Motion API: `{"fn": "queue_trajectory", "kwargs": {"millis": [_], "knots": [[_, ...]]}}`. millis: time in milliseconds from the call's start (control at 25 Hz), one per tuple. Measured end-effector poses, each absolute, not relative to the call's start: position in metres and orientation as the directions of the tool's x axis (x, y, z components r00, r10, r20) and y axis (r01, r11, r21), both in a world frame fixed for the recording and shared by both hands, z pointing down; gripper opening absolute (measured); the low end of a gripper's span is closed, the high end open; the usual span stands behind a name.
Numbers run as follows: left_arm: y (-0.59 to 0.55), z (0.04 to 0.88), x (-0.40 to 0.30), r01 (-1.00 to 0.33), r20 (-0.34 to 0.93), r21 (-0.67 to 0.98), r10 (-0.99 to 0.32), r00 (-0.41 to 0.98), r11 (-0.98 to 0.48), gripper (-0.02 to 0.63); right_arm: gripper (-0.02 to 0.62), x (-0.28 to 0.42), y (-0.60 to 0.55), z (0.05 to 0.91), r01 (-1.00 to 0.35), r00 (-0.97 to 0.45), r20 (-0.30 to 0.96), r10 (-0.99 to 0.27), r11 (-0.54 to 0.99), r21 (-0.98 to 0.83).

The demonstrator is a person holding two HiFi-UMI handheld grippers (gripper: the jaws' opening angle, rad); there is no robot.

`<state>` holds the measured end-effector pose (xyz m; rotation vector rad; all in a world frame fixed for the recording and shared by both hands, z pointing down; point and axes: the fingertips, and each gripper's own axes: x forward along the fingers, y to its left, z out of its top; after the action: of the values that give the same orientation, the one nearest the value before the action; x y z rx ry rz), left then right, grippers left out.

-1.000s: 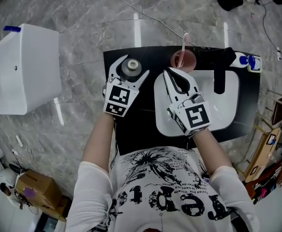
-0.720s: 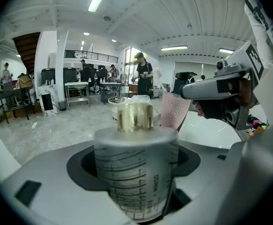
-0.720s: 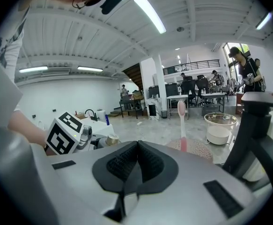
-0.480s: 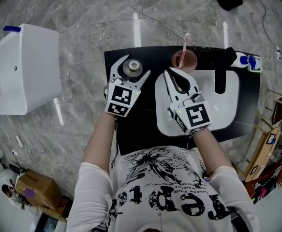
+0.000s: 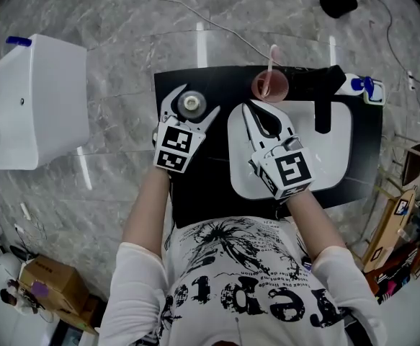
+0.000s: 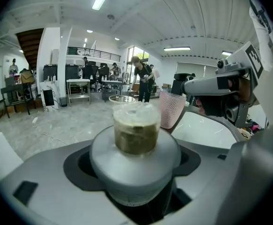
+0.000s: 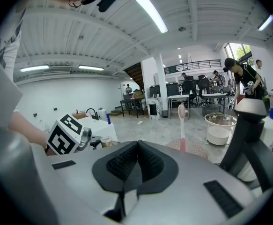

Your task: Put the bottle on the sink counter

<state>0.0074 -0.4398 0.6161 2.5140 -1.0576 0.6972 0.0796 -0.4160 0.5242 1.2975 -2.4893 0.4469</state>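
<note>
The bottle, a squat grey body with a clear cap over a brownish neck, stands upright between the jaws of my left gripper, which is shut on it. It hovers over or rests on the black sink counter, left of the basin; I cannot tell which. The left gripper view shows the bottle filling the space between the grey jaws. My right gripper is shut on nothing above the white sink basin; its dark pads meet in the right gripper view.
A pink cup holding a toothbrush stands at the counter's back edge beside the basin. A black faucet reaches over the basin, with a blue-and-white spray bottle at the far right corner. A white box sits on the floor to the left.
The left gripper with the bottle has shifted only very slightly. The right gripper keeps its place over the basin, still shut.
</note>
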Motion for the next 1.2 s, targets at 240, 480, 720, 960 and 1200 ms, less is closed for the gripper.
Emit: {"fn": "queue_trajectory", "kwargs": {"millis": [240, 480, 720, 960, 1200], "knots": [[-0.423, 0.598, 0.004, -0.764, 0.511, 0.149, -0.612, 0.603, -0.628, 0.367, 0.015, 0.085, -0.396, 0.507, -0.827, -0.549, 0.387, -0.741, 0.549, -0.123], [-0.41, 0.538, -0.004, -0.807, 0.426, 0.064, -0.715, 0.554, -0.587, 0.37, 0.015, 0.096, -0.367, 0.479, -0.823, -0.556, 0.357, -0.751, 0.557, -0.111], [-0.37, 0.456, 0.013, -0.822, 0.314, -0.005, -0.782, 0.539, -0.569, 0.365, 0.015, 0.113, -0.333, 0.442, -0.808, -0.578, 0.306, -0.756, 0.583, -0.086], [-0.312, 0.388, 0.042, -0.802, 0.182, 0.014, -0.787, 0.589, -0.597, 0.234, 0.015, 0.141, -0.294, 0.402, -0.803, -0.585, 0.266, -0.766, 0.594, -0.054], [-0.264, 0.345, 0.074, -0.782, 0.123, -0.014, -0.777, 0.617, -0.623, 0.105, 0.014, 0.174, -0.26, 0.373, -0.794, -0.596, 0.232, -0.769, 0.607, -0.03]]}}
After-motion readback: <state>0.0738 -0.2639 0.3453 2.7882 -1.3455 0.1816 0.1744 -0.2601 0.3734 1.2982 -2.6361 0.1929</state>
